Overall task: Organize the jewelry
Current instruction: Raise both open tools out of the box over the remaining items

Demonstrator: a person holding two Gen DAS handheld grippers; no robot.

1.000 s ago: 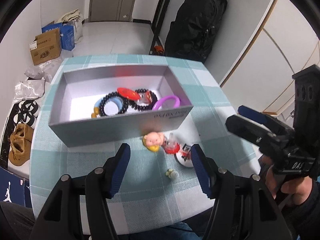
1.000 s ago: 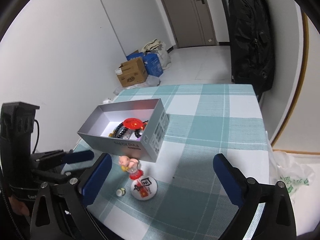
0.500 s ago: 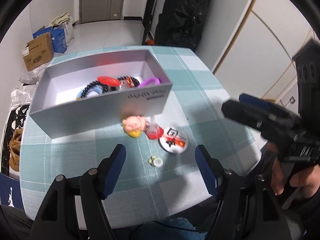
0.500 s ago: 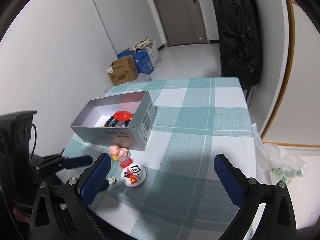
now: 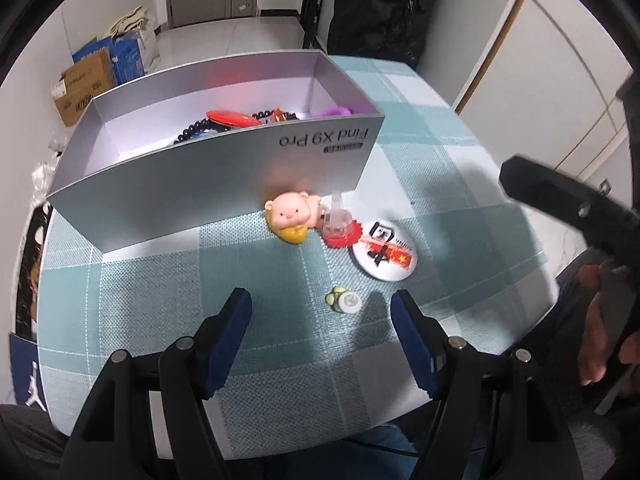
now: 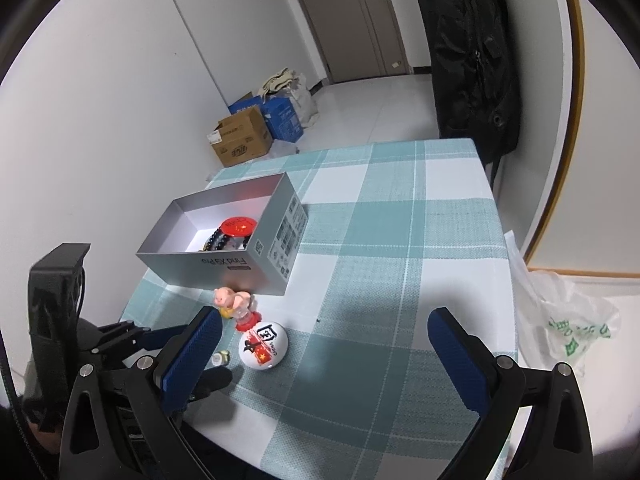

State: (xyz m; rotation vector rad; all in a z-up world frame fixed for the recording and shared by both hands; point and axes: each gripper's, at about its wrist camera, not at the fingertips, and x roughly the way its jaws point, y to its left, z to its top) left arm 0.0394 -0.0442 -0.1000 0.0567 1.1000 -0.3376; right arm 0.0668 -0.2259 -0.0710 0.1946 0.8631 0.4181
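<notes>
A silver box [image 5: 224, 168] [image 6: 216, 264] stands on the checked table and holds a red badge [image 5: 230, 117], black bead bracelets [image 5: 196, 128] and a purple ring [image 5: 338, 112]. In front of it lie a pink pig figure [image 5: 292, 212] [image 6: 226, 298], a red-based clear charm [image 5: 338, 228], a white round badge [image 5: 384, 250] [image 6: 263, 346] and a small green-and-white bead [image 5: 344, 301] [image 6: 221, 358]. My left gripper [image 5: 320, 304] is open and hangs low over the cloth, the bead lying between its tips, untouched. My right gripper [image 6: 324, 324] is open and holds nothing, above the table's near side.
The table's front edge runs just below the bead. A black backpack [image 6: 472, 60] leans by the far wall, cardboard boxes [image 6: 240, 140] sit on the floor, and a plastic bag [image 6: 568, 320] lies off the table's right side. A hand [image 5: 600, 320] holds the right gripper.
My left gripper has sunk closer to the table, bringing the loose items and the bead nearer its tips, and its jaws have widened a little. The right gripper has hardly moved.
</notes>
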